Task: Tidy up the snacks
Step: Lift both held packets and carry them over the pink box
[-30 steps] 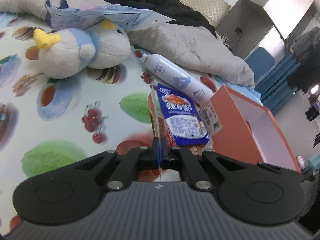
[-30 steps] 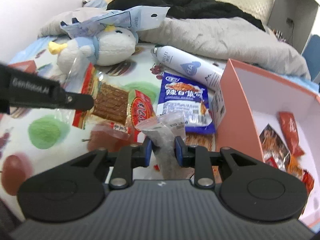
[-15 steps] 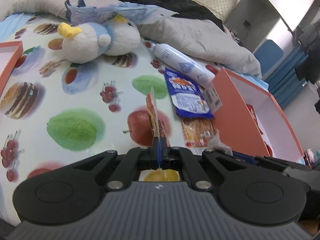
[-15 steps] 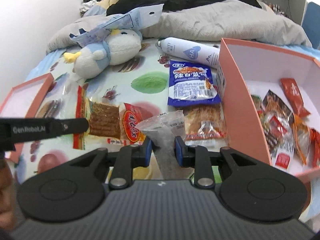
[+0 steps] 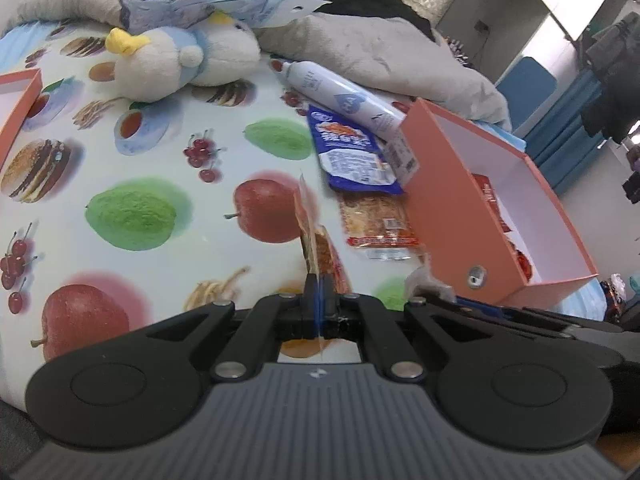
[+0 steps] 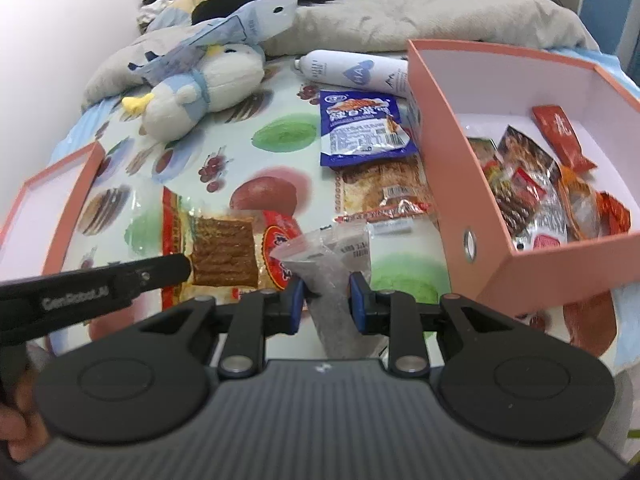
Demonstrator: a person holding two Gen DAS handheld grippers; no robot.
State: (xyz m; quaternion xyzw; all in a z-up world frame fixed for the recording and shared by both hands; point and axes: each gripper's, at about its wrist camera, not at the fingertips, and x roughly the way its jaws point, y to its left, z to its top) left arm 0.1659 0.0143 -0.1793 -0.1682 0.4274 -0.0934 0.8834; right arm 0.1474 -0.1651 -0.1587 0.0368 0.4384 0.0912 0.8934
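My left gripper (image 5: 318, 298) is shut on a flat red snack packet (image 5: 307, 232), seen edge-on; in the right wrist view the same packet (image 6: 224, 250) shows a brown slab inside, with the left gripper's finger (image 6: 160, 274) on its near edge. My right gripper (image 6: 326, 302) is shut on a clear grey plastic packet (image 6: 328, 256). An orange box (image 6: 452, 152) to the right holds several red snack packets (image 6: 532, 204). A blue snack packet (image 6: 360, 128) and an orange-brown packet (image 6: 386, 196) lie on the fruit-print sheet beside the box.
A plush bird (image 6: 200, 88) and a white spray bottle (image 6: 352, 72) lie further back, in front of a grey blanket (image 6: 420, 12). An orange box lid (image 6: 52, 200) lies at the left edge. A blue-white bag (image 6: 224, 36) lies over the plush.
Both grippers have pulled back and up, each holding its packet. The red packet is lifted with the left gripper; more of the box's inside and the lid now show.
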